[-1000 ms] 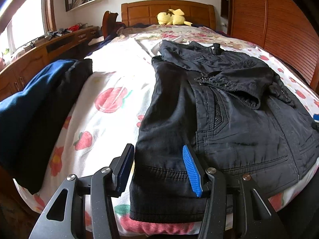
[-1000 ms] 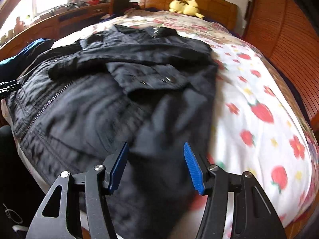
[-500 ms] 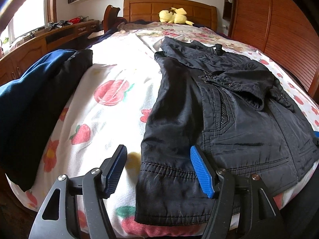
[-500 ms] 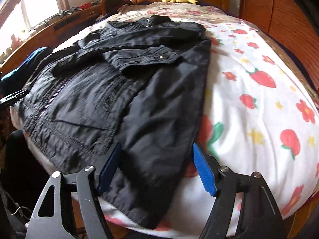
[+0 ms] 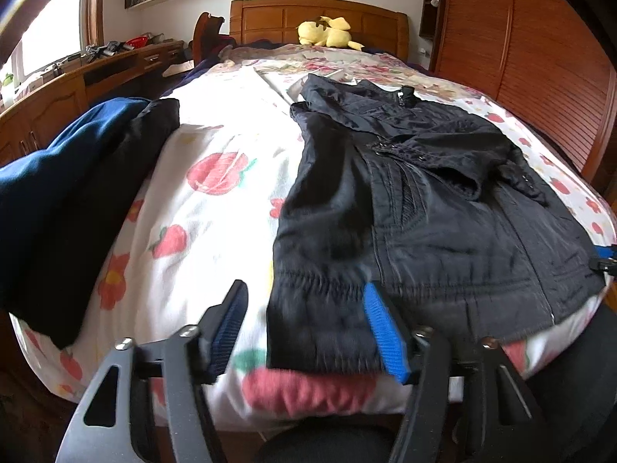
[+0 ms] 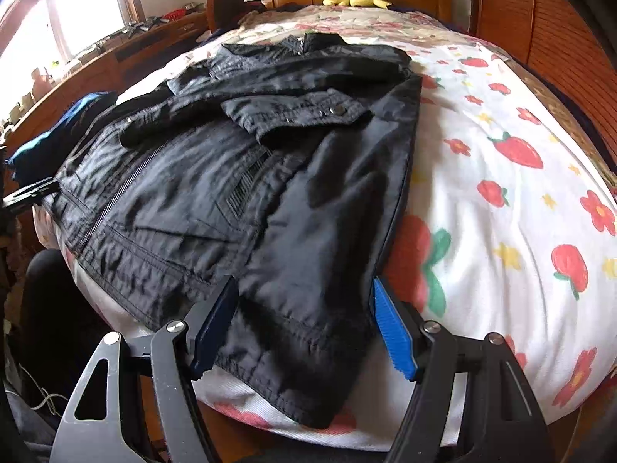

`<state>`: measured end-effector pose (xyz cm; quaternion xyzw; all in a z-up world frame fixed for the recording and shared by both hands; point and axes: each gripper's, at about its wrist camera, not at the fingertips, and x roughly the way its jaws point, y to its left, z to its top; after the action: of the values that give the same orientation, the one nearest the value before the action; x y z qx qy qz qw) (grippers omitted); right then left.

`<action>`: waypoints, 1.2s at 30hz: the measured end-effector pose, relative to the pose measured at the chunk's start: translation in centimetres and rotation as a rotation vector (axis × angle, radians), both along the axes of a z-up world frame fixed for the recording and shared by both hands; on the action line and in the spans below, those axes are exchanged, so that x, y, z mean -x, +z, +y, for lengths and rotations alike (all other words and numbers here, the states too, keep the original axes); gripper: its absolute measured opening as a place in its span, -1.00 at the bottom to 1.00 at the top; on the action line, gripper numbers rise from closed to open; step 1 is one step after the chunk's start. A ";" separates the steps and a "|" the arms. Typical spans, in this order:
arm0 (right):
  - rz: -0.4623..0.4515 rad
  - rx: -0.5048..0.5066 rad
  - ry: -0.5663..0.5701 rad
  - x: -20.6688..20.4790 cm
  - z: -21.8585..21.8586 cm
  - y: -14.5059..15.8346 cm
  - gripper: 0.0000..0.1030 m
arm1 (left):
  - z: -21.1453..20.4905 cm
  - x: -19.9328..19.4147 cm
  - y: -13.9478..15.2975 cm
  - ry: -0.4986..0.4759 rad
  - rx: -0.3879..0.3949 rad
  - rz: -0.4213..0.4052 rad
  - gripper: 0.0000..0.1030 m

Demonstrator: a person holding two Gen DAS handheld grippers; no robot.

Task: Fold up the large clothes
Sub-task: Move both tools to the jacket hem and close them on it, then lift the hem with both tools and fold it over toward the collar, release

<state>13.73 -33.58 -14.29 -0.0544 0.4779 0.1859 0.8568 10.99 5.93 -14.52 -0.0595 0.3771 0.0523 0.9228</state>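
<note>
A black jacket (image 5: pixel 416 200) lies flat on the strawberry-print bed, collar toward the headboard, sleeves folded across its front; it also shows in the right wrist view (image 6: pixel 246 177). My left gripper (image 5: pixel 308 328) is open at the near bed edge, its jaws either side of the jacket's left hem corner. My right gripper (image 6: pixel 304 324) is open, its jaws either side of the jacket's right hem corner (image 6: pixel 308 366), which hangs over the bed edge. Neither grips the cloth.
A pile of dark blue and black clothes (image 5: pixel 69 193) lies on the bed's left side. A yellow plush toy (image 5: pixel 327 31) sits by the wooden headboard. A wooden desk (image 5: pixel 58 88) runs along the left, a wooden wardrobe (image 5: pixel 540 58) along the right.
Both grippers have drawn back toward the near bed edge and lowered, staying open; each now frames a hem corner of the jacket. The jacket has not moved.
</note>
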 end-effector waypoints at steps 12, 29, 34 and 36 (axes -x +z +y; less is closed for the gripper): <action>-0.042 -0.004 0.000 1.0 0.2 0.2 0.18 | -0.1 1.1 -0.5 -0.006 0.044 0.006 0.03; -0.083 -0.031 0.049 0.2 -0.1 2.5 -0.67 | -1.9 1.7 3.1 -0.054 -0.001 -0.066 -0.88; -0.199 -0.074 0.039 -0.1 0.0 6.7 -0.78 | -3.6 2.4 7.9 -0.067 -0.040 -0.178 -0.90; -0.235 -0.087 0.033 -0.4 0.0 8.3 -0.79 | -4.2 2.4 9.7 -0.070 -0.047 -0.215 -0.90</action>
<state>14.09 -33.60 -5.98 -0.0465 0.3646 0.2129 0.9053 8.61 1.71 -4.81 -0.0298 0.2765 0.0224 0.9603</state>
